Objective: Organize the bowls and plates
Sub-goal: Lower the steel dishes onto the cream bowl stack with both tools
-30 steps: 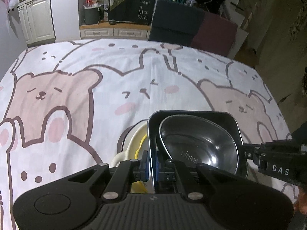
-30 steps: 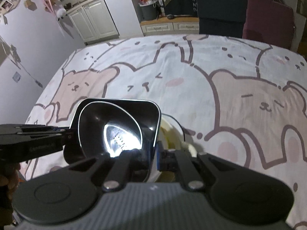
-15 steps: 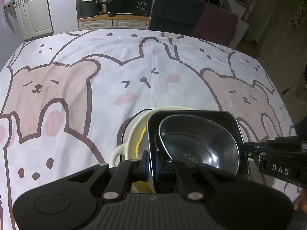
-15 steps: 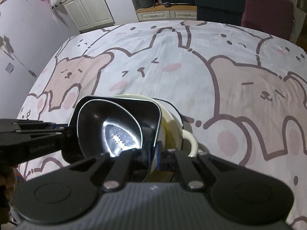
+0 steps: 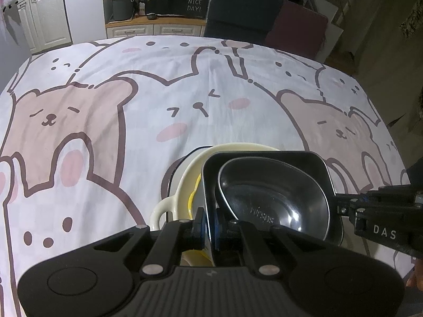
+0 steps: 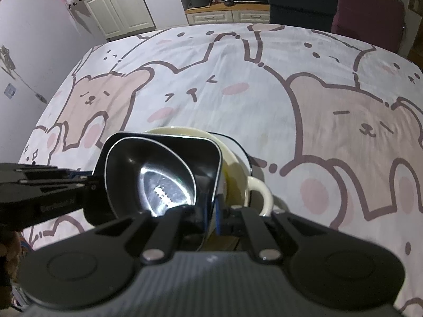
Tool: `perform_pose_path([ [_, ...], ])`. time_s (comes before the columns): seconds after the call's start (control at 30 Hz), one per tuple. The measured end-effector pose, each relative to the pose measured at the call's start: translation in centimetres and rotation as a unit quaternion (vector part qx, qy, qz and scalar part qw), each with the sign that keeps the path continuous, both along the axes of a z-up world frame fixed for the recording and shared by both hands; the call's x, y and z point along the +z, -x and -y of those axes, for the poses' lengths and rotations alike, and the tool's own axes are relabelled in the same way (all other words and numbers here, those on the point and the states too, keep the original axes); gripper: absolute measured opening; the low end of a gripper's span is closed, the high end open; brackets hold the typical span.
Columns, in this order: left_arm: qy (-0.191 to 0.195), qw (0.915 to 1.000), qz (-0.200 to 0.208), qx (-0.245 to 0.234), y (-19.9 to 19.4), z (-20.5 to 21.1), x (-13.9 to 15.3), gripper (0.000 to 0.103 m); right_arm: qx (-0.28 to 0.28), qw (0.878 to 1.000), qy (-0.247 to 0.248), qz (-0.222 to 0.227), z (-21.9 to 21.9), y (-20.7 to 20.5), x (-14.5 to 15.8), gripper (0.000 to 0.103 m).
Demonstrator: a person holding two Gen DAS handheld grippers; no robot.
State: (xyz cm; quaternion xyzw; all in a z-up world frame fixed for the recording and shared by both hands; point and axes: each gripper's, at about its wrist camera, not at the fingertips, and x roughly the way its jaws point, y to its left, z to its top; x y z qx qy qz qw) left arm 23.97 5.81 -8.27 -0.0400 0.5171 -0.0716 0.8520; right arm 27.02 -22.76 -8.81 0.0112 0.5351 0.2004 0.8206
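Note:
A square black dish [image 5: 298, 158] with a steel bowl [image 5: 275, 198] nested inside is held between both grippers. My left gripper [image 5: 209, 222] is shut on the dish's left rim. My right gripper [image 6: 211, 211] is shut on its right rim [image 6: 215, 174]; the bowl [image 6: 164, 182] glints there. The dish hangs above a cream bowl with handles [image 5: 182, 182], which sits on a dark-rimmed plate [image 5: 171, 174]. Something yellow [image 5: 193, 200] lies inside the cream bowl. The cream bowl's handle [image 6: 260, 192] shows in the right wrist view. I cannot tell whether the dish touches it.
The table is covered by a bear-print cloth [image 5: 105, 105]. Dark chairs [image 5: 238, 18] stand at the far edge, with kitchen cabinets [image 5: 45, 15] and a counter behind. A grey wall [image 6: 31, 52] is to the left of the table.
Both grippers carried the black dish and steel bowl back and over the cream bowl, which now shows more fully beneath them. Both grips are unchanged.

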Motion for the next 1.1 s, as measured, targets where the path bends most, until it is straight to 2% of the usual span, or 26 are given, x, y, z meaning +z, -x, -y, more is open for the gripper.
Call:
perform_pose_path([
  [1.1, -0.006, 1.0, -0.003, -0.004, -0.48, 0.04, -0.51, 0.007, 0.006, 1.0, 0.018, -0.003, -0.46, -0.3, -0.69, 0.008],
])
